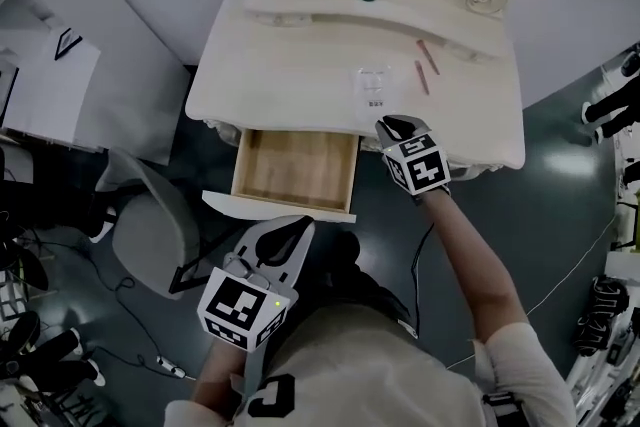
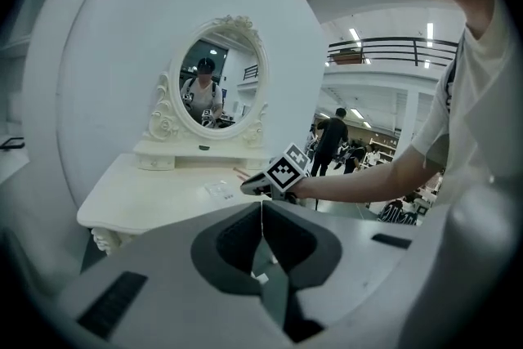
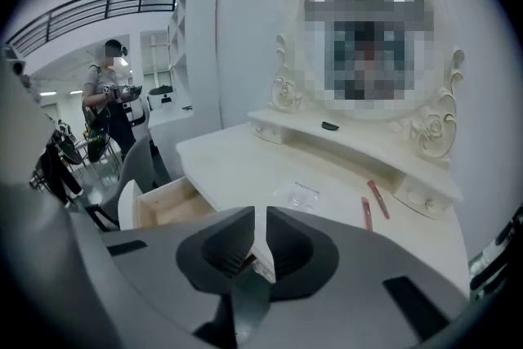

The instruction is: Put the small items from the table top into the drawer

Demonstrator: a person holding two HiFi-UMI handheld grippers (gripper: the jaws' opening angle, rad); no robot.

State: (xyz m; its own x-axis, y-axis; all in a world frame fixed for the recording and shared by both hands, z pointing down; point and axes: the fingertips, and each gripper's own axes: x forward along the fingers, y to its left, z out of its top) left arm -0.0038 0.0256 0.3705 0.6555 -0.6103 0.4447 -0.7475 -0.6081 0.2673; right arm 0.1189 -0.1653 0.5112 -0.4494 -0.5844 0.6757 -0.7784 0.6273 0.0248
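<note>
Waiting low before the worktop (image 1: 280, 65), the left tongs (image 1: 290, 237) are closed and empty. The open drawer (image 1: 296, 167) sits under the front edge. Closed and empty too, the right tongs (image 1: 392, 128) hover beside the clear packet (image 1: 372, 87); best open them, then pinch its near edge. Two pink sticks (image 1: 422, 77) lie toward the back right.

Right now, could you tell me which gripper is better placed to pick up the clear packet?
Right: the right gripper hangs just short of the clear packet; the left gripper hangs back, off the dressing table.
</note>
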